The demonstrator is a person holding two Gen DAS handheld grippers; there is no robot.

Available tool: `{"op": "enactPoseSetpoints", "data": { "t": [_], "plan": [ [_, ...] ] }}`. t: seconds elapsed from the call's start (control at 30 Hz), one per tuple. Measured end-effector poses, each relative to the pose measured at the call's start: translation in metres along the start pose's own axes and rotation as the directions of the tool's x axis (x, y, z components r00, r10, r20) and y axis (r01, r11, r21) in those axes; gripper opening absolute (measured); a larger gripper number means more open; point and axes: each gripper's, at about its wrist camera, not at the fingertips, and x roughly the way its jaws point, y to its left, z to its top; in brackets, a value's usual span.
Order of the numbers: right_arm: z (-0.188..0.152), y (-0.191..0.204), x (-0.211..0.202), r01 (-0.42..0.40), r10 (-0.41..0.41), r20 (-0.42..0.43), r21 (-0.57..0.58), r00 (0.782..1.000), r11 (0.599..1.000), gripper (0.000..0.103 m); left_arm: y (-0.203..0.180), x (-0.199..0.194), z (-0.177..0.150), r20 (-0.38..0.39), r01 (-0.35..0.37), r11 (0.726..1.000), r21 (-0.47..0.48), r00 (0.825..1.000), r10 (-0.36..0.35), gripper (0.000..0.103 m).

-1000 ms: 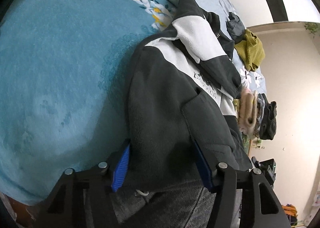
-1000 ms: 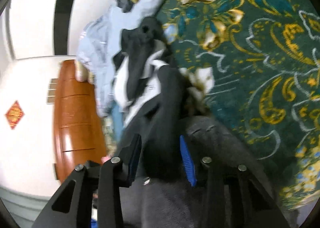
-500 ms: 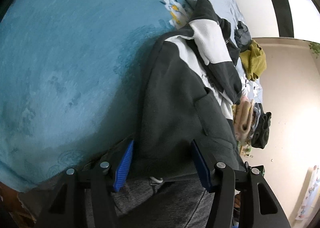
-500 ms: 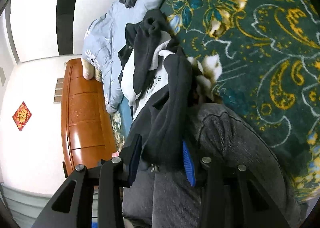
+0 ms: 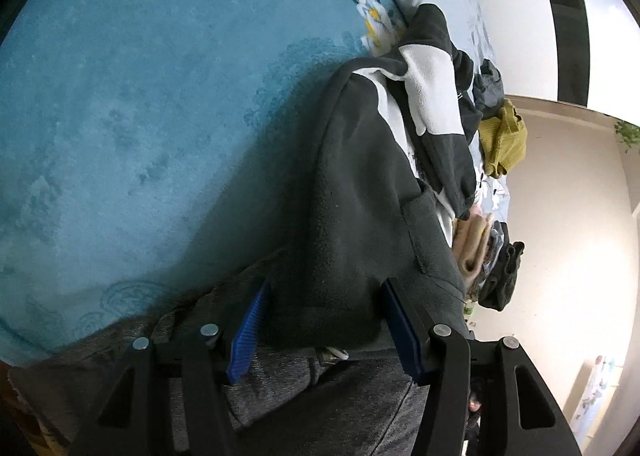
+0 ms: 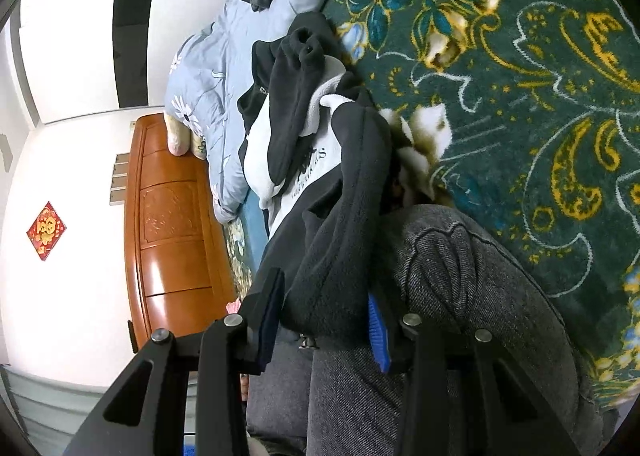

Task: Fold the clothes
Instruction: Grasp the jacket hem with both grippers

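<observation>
A black and white fleece jacket (image 5: 360, 183) lies on the bed, its hem pulled up toward both cameras. My left gripper (image 5: 324, 320) is shut on the hem, blue pads on either side of a thick fold. My right gripper (image 6: 324, 320) is shut on the other part of the hem of the jacket (image 6: 340, 215). A sleeve with a white band (image 5: 436, 95) lies folded across the chest. Grey denim trousers (image 6: 460, 296) lie under the hem, below both grippers (image 5: 320, 388).
A teal blanket (image 5: 140, 115) covers the bed on the left, and a dark green floral blanket (image 6: 540, 95) on the right. A light blue quilt (image 6: 224, 55), a mustard garment (image 5: 502, 143), a tan folded garment (image 5: 474, 244) and dark clothes (image 5: 502, 280) lie beyond. A wooden headboard (image 6: 172, 215) stands behind.
Both grippers have pulled the jacket hem back toward the bed edge. More of the grey trousers shows beneath the hem. The grips have not changed.
</observation>
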Motion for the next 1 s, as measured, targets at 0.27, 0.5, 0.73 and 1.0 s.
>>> {"op": "enactPoseSetpoints", "data": {
  "t": [0.27, 0.5, 0.73, 1.0],
  "plan": [
    [0.002, 0.001, 0.001, 0.026, -0.026, -0.019, 0.005, 0.999, 1.0, 0.033, -0.023, -0.004, -0.008, 0.065, -0.089, 0.987, 0.137, 0.995, 0.081, 0.048],
    [0.004, 0.004, 0.003, 0.07, -0.069, -0.038, 0.014, 0.997, 0.997, 0.032, -0.023, -0.005, -0.01, 0.098, -0.109, 0.977, 0.181, 0.991, 0.093, 0.044],
    [0.004, 0.008, 0.004, 0.114, -0.113, -0.04, 0.023, 0.993, 0.993, 0.03, -0.021, -0.007, -0.009, 0.099, -0.09, 0.98, 0.18, 0.992, 0.073, 0.037],
    [0.002, 0.014, 0.006, 0.17, -0.17, -0.023, -0.001, 0.985, 0.985, 0.024, -0.028, -0.007, -0.006, 0.081, -0.106, 0.973, 0.203, 0.993, 0.091, 0.027]
  ]
}}
